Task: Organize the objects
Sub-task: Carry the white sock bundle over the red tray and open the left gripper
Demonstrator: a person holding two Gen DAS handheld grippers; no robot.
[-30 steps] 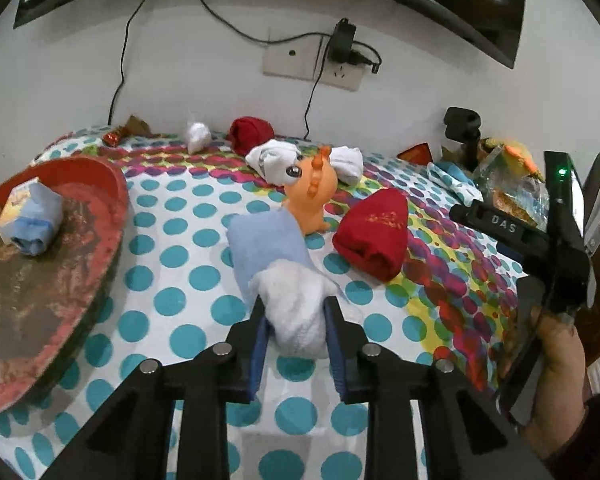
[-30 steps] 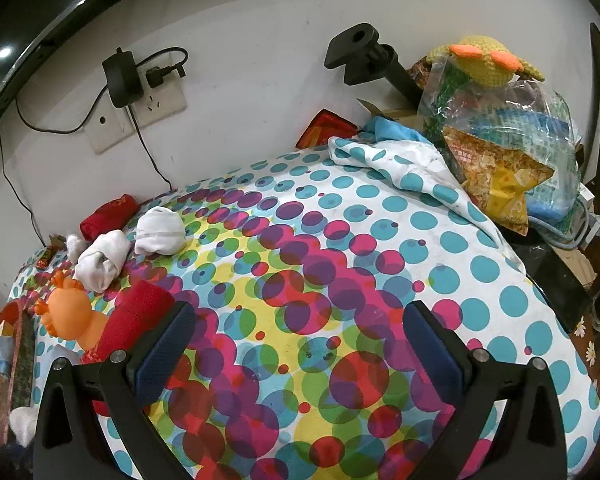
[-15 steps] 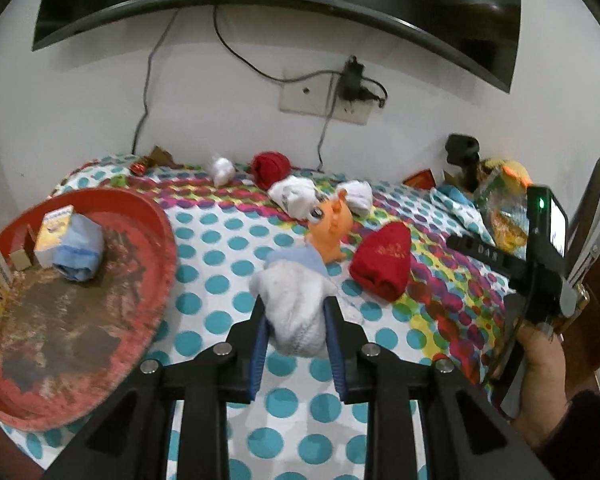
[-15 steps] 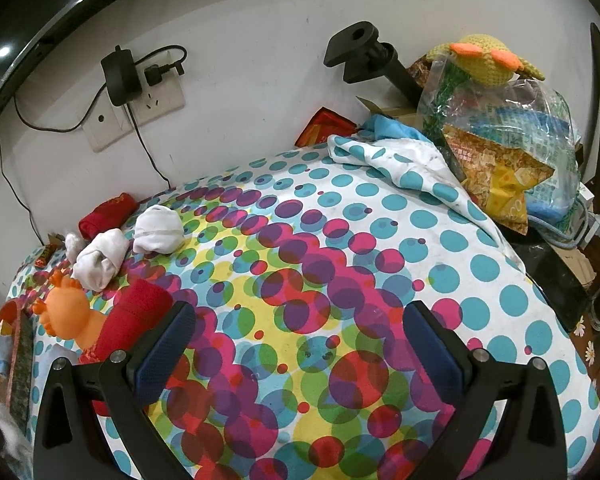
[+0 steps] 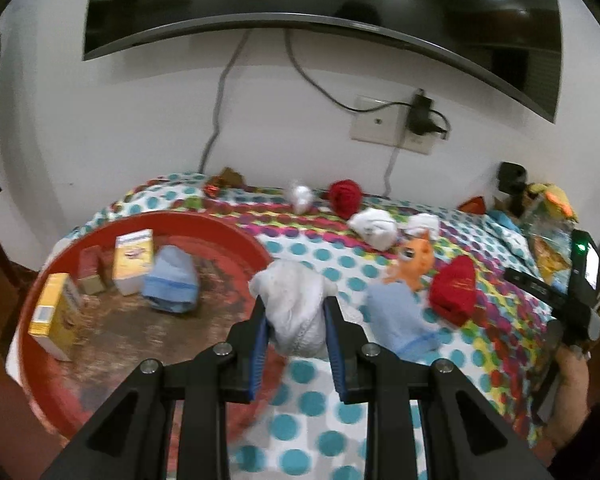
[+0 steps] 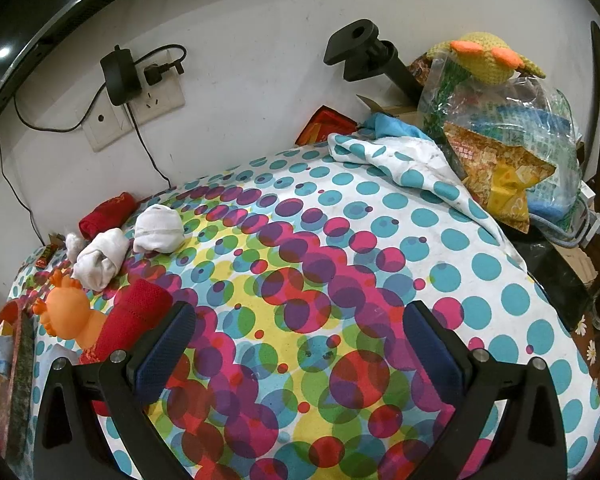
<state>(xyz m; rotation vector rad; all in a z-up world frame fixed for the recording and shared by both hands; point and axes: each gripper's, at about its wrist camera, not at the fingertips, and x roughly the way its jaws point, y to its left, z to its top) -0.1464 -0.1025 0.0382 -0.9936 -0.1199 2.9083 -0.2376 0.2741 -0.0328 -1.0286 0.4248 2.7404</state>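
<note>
My left gripper (image 5: 294,320) is shut on a white rolled sock (image 5: 296,308), held in the air by the right rim of the round red tray (image 5: 44,392). In the tray lie a light-blue sock roll (image 5: 172,284) and several small boxes (image 5: 134,260). On the dotted cloth sit a light-blue sock (image 5: 396,320), a red sock (image 5: 454,290), an orange toy (image 5: 414,260) and more white sock rolls (image 5: 374,226). My right gripper (image 6: 296,340) stands open over the bare cloth, with the red sock (image 6: 134,312) by its left finger.
A red sock roll (image 5: 344,196) and a small white roll (image 5: 302,198) lie near the wall. A plastic bag of toys (image 6: 500,148) and a black mount (image 6: 364,52) crowd the right end. Cables hang from a wall socket (image 5: 392,126). A hand (image 5: 568,400) holds the right gripper.
My left gripper has lifted the white sock off the light-blue sock and carried it left toward the red tray. The right gripper has stayed still.
</note>
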